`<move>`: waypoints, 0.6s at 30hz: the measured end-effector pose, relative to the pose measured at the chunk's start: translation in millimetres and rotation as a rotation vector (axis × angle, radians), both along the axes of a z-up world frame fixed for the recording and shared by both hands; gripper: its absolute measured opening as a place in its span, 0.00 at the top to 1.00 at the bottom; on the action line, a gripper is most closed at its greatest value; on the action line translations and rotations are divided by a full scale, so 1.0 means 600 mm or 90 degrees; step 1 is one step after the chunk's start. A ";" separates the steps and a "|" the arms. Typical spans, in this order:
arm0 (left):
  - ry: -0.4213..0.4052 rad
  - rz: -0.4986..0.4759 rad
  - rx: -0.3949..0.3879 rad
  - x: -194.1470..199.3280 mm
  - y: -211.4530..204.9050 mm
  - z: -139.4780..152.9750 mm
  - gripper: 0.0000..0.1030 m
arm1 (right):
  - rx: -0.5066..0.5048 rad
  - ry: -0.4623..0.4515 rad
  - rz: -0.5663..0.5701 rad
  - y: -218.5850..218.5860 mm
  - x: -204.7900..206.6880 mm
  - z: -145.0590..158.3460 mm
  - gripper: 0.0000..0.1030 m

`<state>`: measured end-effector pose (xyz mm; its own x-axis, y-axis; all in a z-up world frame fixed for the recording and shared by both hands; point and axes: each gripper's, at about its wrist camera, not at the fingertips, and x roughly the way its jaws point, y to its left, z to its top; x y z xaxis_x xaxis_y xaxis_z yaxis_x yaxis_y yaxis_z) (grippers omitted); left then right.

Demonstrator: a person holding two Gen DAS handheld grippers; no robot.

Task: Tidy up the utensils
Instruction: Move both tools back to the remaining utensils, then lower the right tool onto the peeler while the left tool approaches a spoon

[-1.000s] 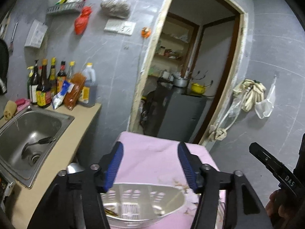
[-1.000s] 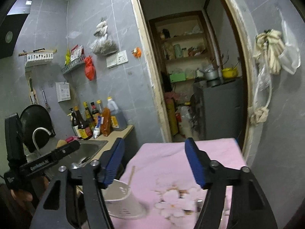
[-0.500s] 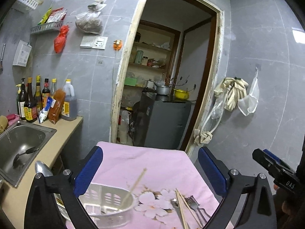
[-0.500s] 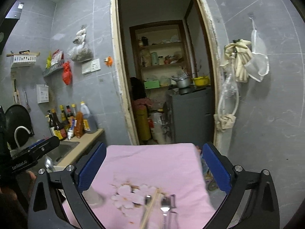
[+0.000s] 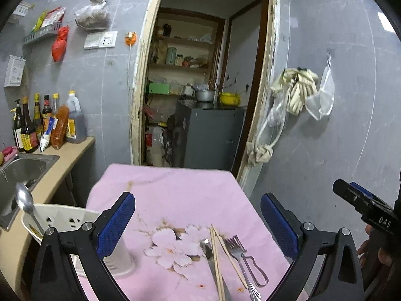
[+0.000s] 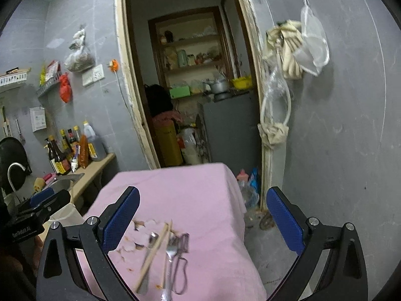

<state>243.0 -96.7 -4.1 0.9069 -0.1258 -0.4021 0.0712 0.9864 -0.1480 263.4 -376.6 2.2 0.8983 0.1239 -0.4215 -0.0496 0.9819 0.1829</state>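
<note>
Loose utensils lie on the pink tablecloth [image 5: 175, 190]: a spoon [image 5: 206, 247], wooden chopsticks [image 5: 216, 258], a fork [image 5: 235, 248] and a peeler [image 5: 254, 271]. They also show in the right wrist view: chopsticks [image 6: 155, 248], fork [image 6: 170, 250], peeler [image 6: 181, 260]. A white perforated holder [image 5: 62, 223] stands at the table's left with a spoon [image 5: 25, 203] in it. My left gripper [image 5: 198, 223] is open and empty above the utensils. My right gripper [image 6: 203, 218] is open and empty above them too.
A counter with a steel sink [image 5: 20, 173] and sauce bottles [image 5: 37, 123] runs along the left. A doorway [image 5: 200, 87] with a grey cabinet is behind the table. The grey wall with hanging bags [image 5: 300, 92] is on the right.
Both grippers opened wider and pulled back and right from the holder. The loose utensils came into view under both. A spoon now stands in the holder.
</note>
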 end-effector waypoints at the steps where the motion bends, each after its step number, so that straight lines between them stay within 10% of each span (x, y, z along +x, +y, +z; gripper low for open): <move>1: 0.007 0.000 0.002 0.003 -0.007 -0.008 0.02 | 0.001 0.008 0.000 -0.003 0.004 -0.010 0.04; 18: 0.206 0.015 0.053 0.104 -0.036 -0.172 0.02 | -0.024 0.217 0.053 0.014 0.092 -0.217 0.04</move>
<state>305.5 -118.1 -107.5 0.7327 -0.0610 -0.6778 0.0109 0.9969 -0.0780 318.4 -368.4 -128.3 0.6922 0.1694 -0.7015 -0.0718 0.9834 0.1666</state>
